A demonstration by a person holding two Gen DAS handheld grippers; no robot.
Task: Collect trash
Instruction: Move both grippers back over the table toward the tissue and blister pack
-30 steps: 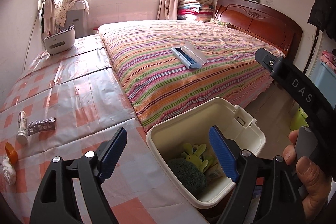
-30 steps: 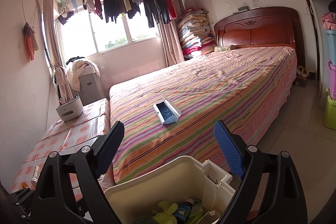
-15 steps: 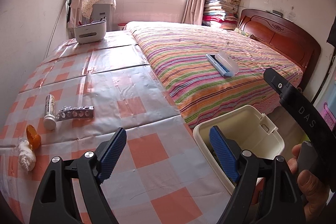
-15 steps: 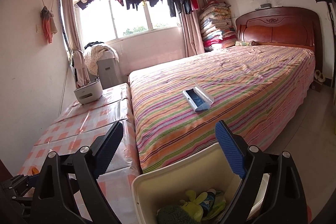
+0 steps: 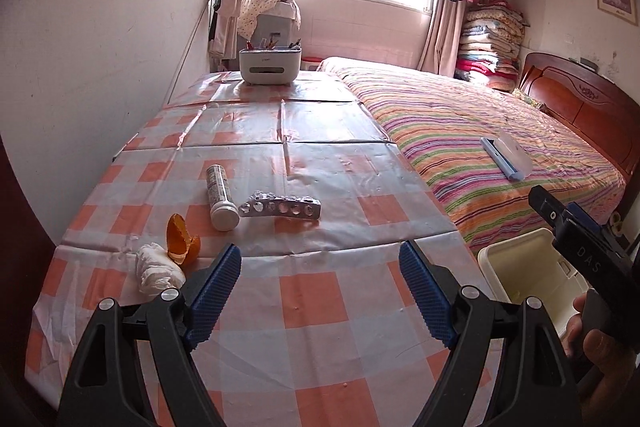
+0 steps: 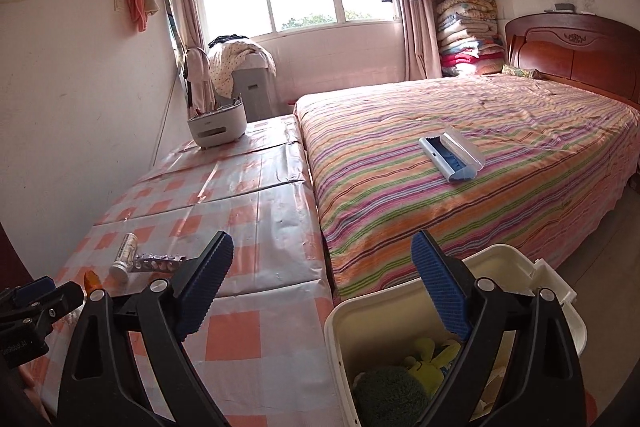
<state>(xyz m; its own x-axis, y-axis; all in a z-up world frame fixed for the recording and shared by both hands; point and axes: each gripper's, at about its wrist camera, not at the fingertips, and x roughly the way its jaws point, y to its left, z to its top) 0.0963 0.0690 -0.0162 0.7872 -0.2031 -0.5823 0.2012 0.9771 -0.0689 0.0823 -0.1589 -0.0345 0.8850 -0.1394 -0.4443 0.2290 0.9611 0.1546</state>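
On the orange-checked tablecloth (image 5: 340, 299) lie a white tube (image 5: 218, 195), a silver blister pack (image 5: 280, 207), a piece of orange peel (image 5: 182, 241) and a crumpled tissue (image 5: 156, 269). My left gripper (image 5: 320, 251) hovers open and empty just short of them, with the tissue beside its left finger. A cream bin (image 6: 400, 303) stands off the table's right corner, holding green soft items (image 6: 428, 351). My right gripper (image 6: 322, 241) is open and empty above the bin's near-left rim. The tube (image 6: 124, 259) and blister pack (image 6: 158, 261) also show in the right wrist view.
A white organiser box (image 5: 270, 67) stands at the table's far end. The wall runs along the table's left. A bed with a striped cover (image 5: 480, 139) adjoins the table's right side, with a blue lint brush (image 5: 506, 157) on it. A hand (image 5: 600, 347) holds the right gripper's handle.
Both grippers swung left, away from the bin and over the table. The trash items now lie ahead of the left gripper and the bin sits at the right edge. Both stayed open.
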